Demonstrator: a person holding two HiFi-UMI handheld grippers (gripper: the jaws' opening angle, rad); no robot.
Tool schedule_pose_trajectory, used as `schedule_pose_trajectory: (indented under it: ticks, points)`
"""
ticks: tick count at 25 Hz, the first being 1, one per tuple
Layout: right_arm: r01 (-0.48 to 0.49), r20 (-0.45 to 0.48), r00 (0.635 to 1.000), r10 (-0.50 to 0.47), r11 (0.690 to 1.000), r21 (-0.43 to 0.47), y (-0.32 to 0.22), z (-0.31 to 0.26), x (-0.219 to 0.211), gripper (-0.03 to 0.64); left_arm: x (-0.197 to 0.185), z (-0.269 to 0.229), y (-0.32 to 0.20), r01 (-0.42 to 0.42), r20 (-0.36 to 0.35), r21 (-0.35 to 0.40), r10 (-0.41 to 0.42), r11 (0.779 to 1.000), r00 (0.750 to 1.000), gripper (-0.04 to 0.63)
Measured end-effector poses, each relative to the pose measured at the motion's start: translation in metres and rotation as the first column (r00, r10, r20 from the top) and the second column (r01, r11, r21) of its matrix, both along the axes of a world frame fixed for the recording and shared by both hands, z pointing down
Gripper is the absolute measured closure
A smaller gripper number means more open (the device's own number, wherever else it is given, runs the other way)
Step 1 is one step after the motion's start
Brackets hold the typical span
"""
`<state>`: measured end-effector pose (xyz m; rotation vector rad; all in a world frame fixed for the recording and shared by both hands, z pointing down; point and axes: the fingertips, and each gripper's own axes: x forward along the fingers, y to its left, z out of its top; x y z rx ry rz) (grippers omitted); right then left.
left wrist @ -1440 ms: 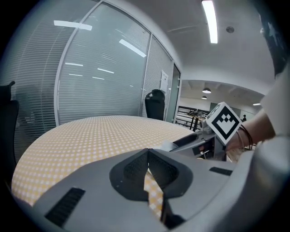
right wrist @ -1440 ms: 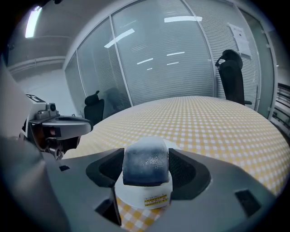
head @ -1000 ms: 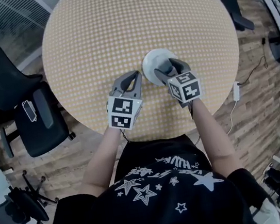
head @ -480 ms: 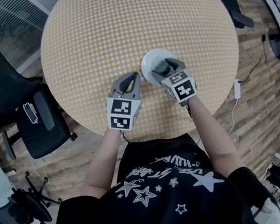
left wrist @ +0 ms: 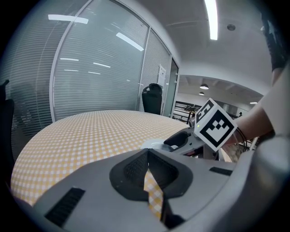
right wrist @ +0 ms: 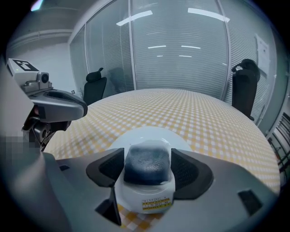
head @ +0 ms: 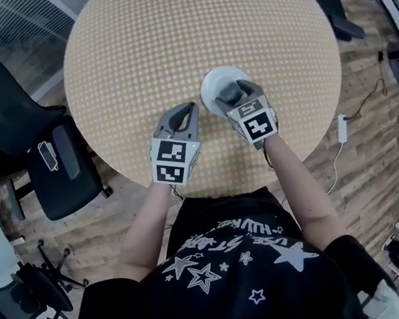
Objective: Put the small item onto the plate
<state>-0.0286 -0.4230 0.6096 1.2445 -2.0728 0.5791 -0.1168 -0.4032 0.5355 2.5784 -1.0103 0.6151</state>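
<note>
Since a second ago the right gripper (head: 233,98) has slid a little toward the upper left, so that its jaws now cover more of the white plate (head: 210,83). The left gripper (head: 191,109) has hardly shifted. The right jaws are clamped on the small item (right wrist: 147,168), a white tub with a dark top and a yellow label on its front. In the right gripper view the tub sits at the plate's near edge. Whether it touches the plate cannot be told.

The left gripper rests just left of the plate with its jaws drawn together on nothing; only a sliver of checked cloth shows between them. Nothing else lies on the round table (head: 188,30), and the left gripper is the only thing close beside the plate.

Black office chairs (head: 60,172) crowd the left edge of the head view. At the right edge, a white adapter with its cable (head: 341,128) lies on the wooden floor (head: 368,93).
</note>
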Motion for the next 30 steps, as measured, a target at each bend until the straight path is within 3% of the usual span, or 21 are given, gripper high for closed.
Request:
schedule_pose_trajectory:
  ticks: [8,13,22,30]
  points:
    - [0.026,0.057,0.998,-0.030,0.997,0.071,0.019,-0.029,0.000,0.319,-0.002,-0.015,0.022,-0.006,0.044,0.054,0.003,0.999,0.999,0.595]
    - [0.042,0.101,0.993,-0.056,0.990,0.138,0.041,-0.061,0.014,0.319,0.016,-0.033,0.040,0.021,0.034,0.090,-0.025,0.996,0.999,0.595]
    - [0.108,0.159,0.978,-0.136,0.979,0.174,0.089,-0.099,0.035,0.321,0.050,-0.058,0.084,0.070,0.014,0.144,-0.073,0.987,0.997,0.595]
    - [0.179,0.179,0.959,-0.218,0.961,0.210,0.144,-0.119,0.056,0.402,0.078,-0.071,0.130,0.143,-0.008,0.171,-0.143,0.975,0.990,0.595]
